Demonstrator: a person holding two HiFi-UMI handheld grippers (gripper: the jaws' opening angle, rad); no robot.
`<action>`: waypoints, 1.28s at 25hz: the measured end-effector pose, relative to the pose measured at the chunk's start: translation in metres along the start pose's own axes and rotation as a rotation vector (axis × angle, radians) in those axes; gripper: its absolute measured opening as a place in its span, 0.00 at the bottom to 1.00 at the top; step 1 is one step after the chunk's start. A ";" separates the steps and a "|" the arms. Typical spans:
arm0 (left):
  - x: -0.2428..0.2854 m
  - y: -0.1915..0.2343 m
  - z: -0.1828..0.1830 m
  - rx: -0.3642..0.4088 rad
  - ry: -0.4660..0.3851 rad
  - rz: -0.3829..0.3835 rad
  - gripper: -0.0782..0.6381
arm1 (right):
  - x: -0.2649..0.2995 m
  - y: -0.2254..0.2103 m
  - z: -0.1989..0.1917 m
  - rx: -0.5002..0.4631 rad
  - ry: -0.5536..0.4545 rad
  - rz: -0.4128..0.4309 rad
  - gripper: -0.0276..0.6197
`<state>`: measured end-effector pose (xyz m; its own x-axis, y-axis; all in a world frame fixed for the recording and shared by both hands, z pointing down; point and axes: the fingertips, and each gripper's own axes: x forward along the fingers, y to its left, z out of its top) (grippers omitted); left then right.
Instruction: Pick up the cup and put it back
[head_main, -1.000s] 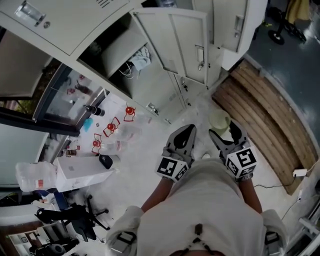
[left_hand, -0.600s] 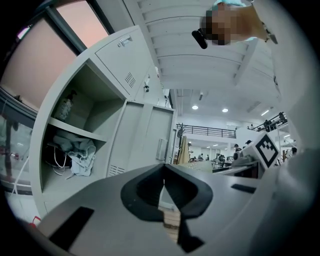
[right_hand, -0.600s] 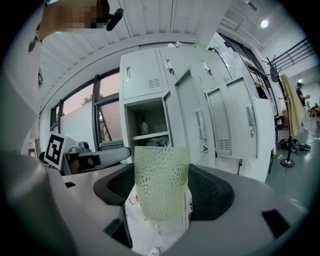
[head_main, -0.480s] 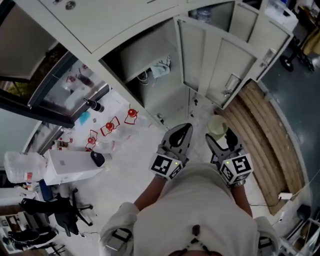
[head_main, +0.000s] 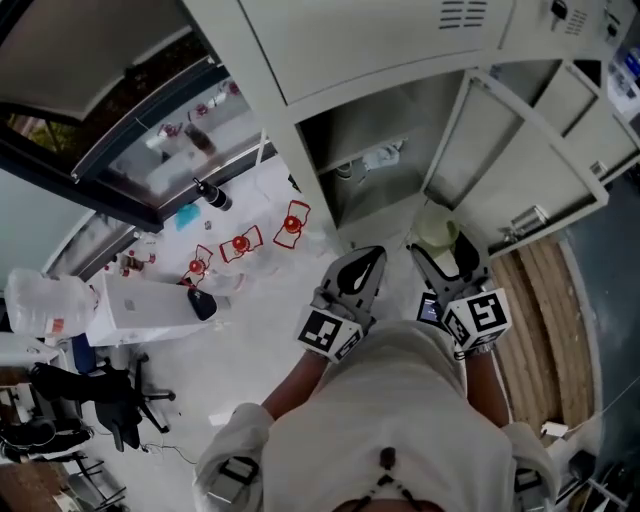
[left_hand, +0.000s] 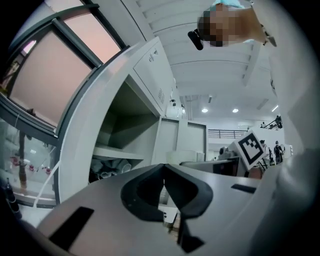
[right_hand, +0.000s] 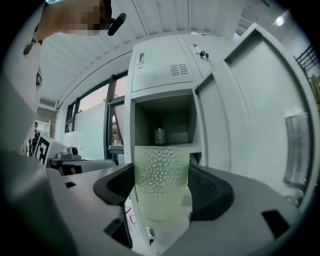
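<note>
Cup: pale green, dimpled cup (right_hand: 161, 182), upright, off any surface, raised in front of an open locker (right_hand: 165, 122).
Right gripper: right gripper (head_main: 446, 256) clamped on the cup, one dark ribbed pad against each side of its lower half.
Left gripper: left gripper (left_hand: 164, 172) with jaw tips pressed together, nothing between them; carried beside the right one, touching no object.
Step in hand: probably the carry-back leg; cup already lifted, not yet set down.
Likely target: the shelf (right_hand: 167, 146) of the open compartment straight ahead, judged only from the aim of the right gripper.
Next move calls for: moving forward and up to shelf height with the cup kept upright; passing clear of the open door (right_hand: 260, 110) at the right; stopping short of the small bottle (right_hand: 159, 135) at the back of the shelf; base flat on the shelf before spreading the jaws.
Risk: thin textured wall, so possible slip or squeeze under a tilt.
Writing: no brand or label legible on the cup, locker or bottle.
Marks: black-and-white square patterns on the marker cubes (head_main: 478, 315); red outlines (right_hand: 129, 215) on the white surface below the cup, not readable as text.
</note>
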<state>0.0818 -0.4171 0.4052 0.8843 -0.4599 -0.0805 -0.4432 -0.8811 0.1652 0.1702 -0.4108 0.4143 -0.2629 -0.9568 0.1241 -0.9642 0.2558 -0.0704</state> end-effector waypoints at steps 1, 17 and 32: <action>-0.003 0.008 0.004 -0.001 -0.009 0.011 0.12 | 0.012 0.003 0.007 -0.016 -0.013 0.014 0.57; -0.065 0.081 0.035 0.013 -0.084 0.224 0.12 | 0.166 0.016 0.105 -0.113 -0.164 0.126 0.57; -0.085 0.110 0.027 0.019 -0.063 0.333 0.12 | 0.228 0.011 0.097 -0.092 -0.108 0.127 0.57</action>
<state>-0.0463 -0.4774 0.4041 0.6802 -0.7280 -0.0856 -0.7092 -0.6831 0.1742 0.1034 -0.6392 0.3455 -0.3819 -0.9241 0.0127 -0.9240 0.3821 0.0126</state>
